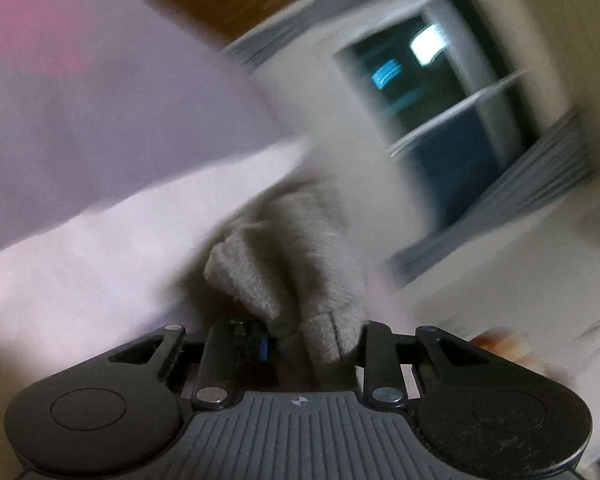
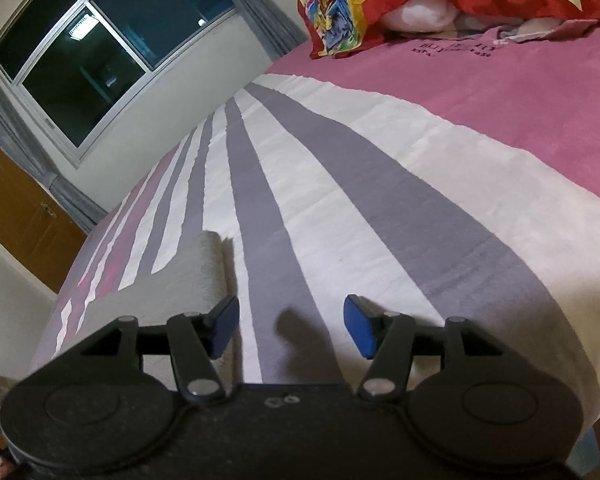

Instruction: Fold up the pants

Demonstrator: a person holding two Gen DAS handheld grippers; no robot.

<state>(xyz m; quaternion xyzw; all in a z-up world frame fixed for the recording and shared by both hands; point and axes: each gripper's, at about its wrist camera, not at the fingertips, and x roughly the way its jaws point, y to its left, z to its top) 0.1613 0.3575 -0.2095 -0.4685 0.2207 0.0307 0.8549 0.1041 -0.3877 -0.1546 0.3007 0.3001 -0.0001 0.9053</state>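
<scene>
In the left wrist view, which is blurred, a bunched fold of the grey pants (image 1: 296, 264) is seen at lower centre, pinched between the nearly closed jaws of the left gripper (image 1: 312, 340). Behind it, pale bedding (image 1: 80, 120) fills the upper left of the frame and a dark window (image 1: 432, 120) with grey curtains sits at the upper right.

In the right wrist view, the right gripper (image 2: 290, 332) is held about half open over the striped bedspread (image 2: 340, 168), with nothing between its blue pads (image 2: 224, 328). A strip of grey cloth, probably the pants (image 2: 204, 276), lies just beside the left pad at lower left. A colourful pillow (image 2: 380, 4) is seen at the top, on the pink part of the bedspread.
</scene>
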